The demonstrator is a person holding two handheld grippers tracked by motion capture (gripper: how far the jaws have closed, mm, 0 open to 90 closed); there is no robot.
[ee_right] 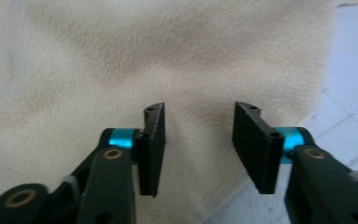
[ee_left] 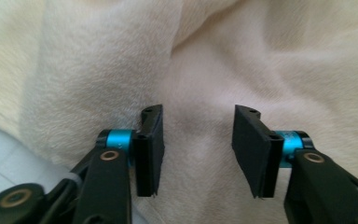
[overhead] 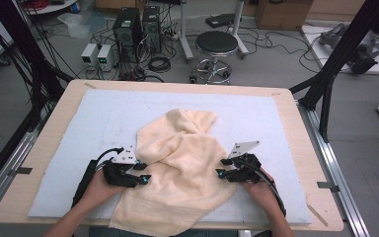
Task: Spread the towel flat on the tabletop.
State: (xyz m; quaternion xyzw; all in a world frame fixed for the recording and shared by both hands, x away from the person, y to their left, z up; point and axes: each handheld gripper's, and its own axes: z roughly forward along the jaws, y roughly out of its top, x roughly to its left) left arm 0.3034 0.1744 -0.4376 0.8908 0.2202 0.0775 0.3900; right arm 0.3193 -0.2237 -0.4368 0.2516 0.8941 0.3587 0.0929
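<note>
Both pairs of fingers stand wide apart with nothing between them: the left gripper (overhead: 139, 173) sits at the left side of a cream towel (overhead: 180, 168), and the right gripper (overhead: 225, 168) at its right side, each aimed inward at the cloth. In the left gripper view its pads (ee_left: 150, 149) hover over thick folds of pile, with a strip of the pale blue mat (overhead: 69, 163) showing at the lower left; in the right gripper view the pads (ee_right: 256, 144) straddle the towel's edge, mat showing to the right. The towel lies rumpled on the mat near the front edge of the tabletop (overhead: 44, 128), its lower hem hanging just over that edge between the person's forearms. Its long axis runs roughly from the front edge toward the back, leaning a little to the right, with a narrower bunched end pointing to the far side and the broad flat end nearest the person. The step in hand looks like taking hold on both sides. To do it well, each gripper should slide low enough to catch a single layer at the edge, not a thick fold, and both should close at matching heights so the cloth lifts evenly.
</note>
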